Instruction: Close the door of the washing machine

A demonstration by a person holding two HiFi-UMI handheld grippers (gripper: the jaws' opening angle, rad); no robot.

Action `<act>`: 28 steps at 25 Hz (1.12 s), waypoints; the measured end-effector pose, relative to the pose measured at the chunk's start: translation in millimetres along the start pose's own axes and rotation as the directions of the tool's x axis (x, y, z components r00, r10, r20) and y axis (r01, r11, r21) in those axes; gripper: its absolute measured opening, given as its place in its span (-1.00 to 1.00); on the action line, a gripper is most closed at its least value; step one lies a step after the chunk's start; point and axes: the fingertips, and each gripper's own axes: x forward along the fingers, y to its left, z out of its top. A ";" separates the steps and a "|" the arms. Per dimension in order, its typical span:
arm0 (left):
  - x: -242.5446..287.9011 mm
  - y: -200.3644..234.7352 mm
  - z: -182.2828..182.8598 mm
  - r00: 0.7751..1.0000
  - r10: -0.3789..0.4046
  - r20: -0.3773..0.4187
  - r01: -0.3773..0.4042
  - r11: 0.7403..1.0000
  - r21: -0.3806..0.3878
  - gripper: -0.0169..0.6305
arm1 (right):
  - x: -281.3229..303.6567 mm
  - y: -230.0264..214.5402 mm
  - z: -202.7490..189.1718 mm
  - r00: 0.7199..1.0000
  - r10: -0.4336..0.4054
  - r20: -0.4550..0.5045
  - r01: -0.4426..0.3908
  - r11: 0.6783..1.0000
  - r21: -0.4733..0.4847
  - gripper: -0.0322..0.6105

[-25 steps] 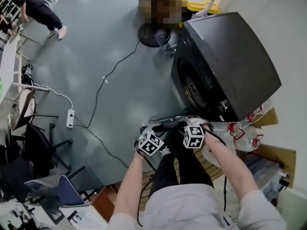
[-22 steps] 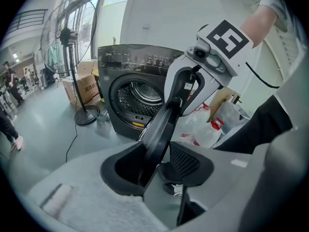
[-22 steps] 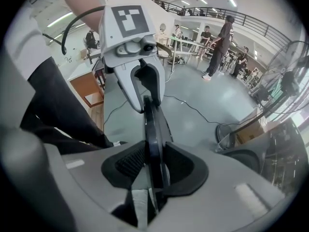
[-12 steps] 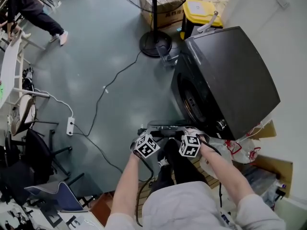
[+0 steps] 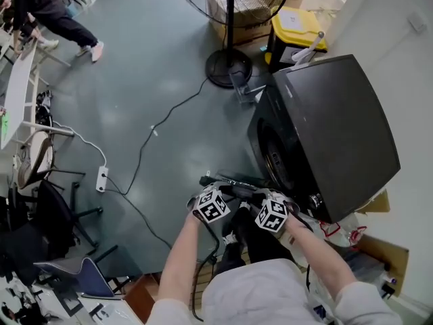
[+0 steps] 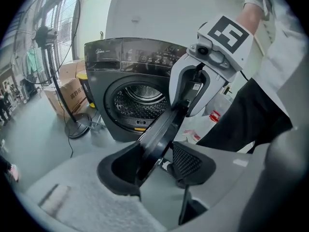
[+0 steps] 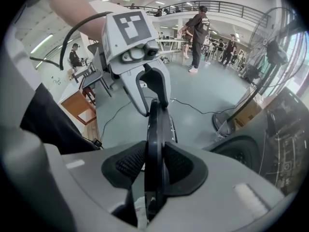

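Both tools on the rim of the open door [image 6: 161,134], which stands swung out from the front of the dark washing machine [image 5: 338,127].

The right tool [image 7: 155,166] is clamped on the door's edge, one pad pressing each face. The left tool [image 6: 159,166] is opening: the rim leans on one pad with a gap at the other. From the head view the door shows only as a thin dark strip, largely covered by the marker cubes and hands, so its hinge cannot be made out. The drum [image 6: 140,98] shows clearly only in the left gripper view. The fan [image 5: 230,46] on the floor [image 5: 149,80] beyond has its head cut off by the frame's top edge.
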 end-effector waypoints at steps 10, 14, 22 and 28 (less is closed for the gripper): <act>16.4 36.7 30.7 0.999 -0.051 -0.009 0.052 0.996 0.073 -0.26 | -6.1 -37.2 -0.2 0.999 -0.020 0.034 0.015 0.988 0.152 -0.51; 27.9 53.4 49.3 0.998 -0.057 0.016 0.055 0.995 0.088 -0.19 | -9.3 -57.2 -4.0 0.998 -0.055 0.027 0.048 0.977 0.210 -0.52; 41.1 84.8 71.7 0.991 -0.136 0.013 0.131 0.970 0.203 -0.18 | -7.5 -93.1 0.0 0.989 -0.145 0.010 0.132 0.928 0.348 -0.52; 57.2 94.2 95.8 0.977 -0.210 0.015 0.200 0.946 0.253 -0.18 | -13.5 -114.9 -17.1 0.980 -0.194 -0.033 0.189 0.881 0.433 -0.52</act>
